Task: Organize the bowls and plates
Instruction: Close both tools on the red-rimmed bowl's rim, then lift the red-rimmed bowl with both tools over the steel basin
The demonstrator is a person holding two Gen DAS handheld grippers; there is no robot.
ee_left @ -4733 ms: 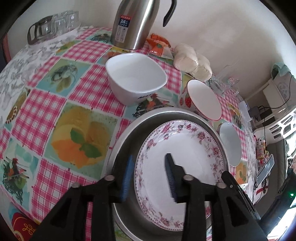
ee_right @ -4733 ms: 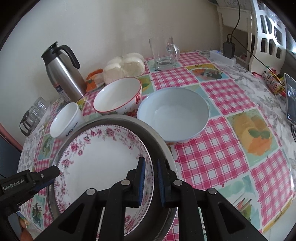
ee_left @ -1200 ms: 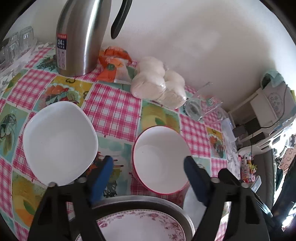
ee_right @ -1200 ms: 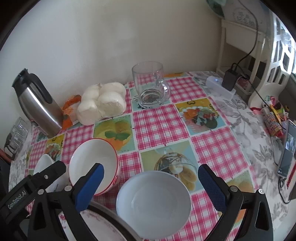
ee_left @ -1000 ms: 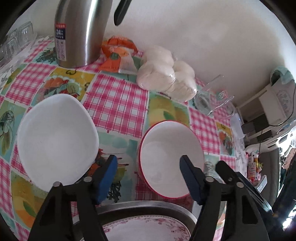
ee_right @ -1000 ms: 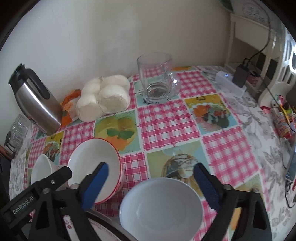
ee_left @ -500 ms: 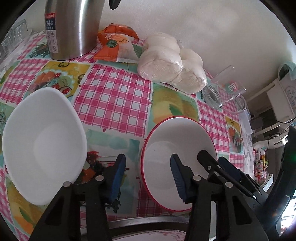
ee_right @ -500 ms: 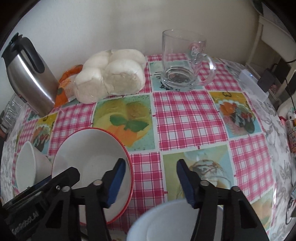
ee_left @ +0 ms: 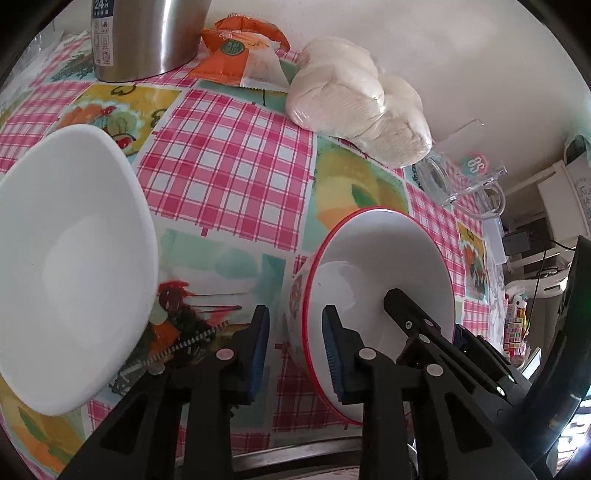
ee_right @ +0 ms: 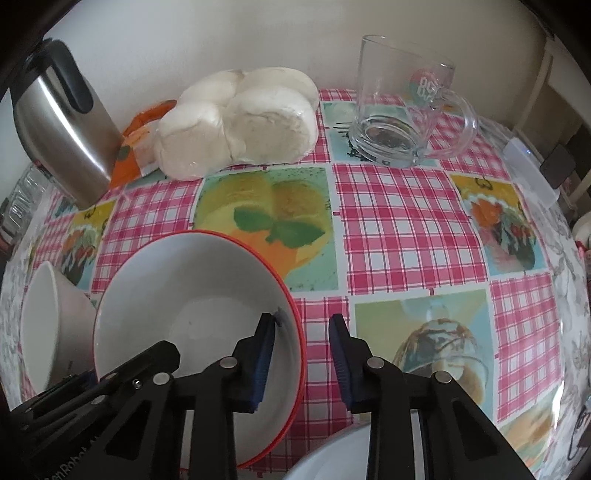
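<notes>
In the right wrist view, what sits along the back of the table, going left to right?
steel thermos jug → orange snack packet → bag of white buns → glass mug

A plain cream wall (ee_right: pixel 177 33) runs behind the table at twelve o'clock, evenly lit by soft daylight. The table wears a tablecloth (ee_right: pixel 399 221) of pink checks and fruit pictures. At three o'clock in the left view stands a white shelf unit (ee_left: pixel 561 192), with a black cable beside it.
</notes>
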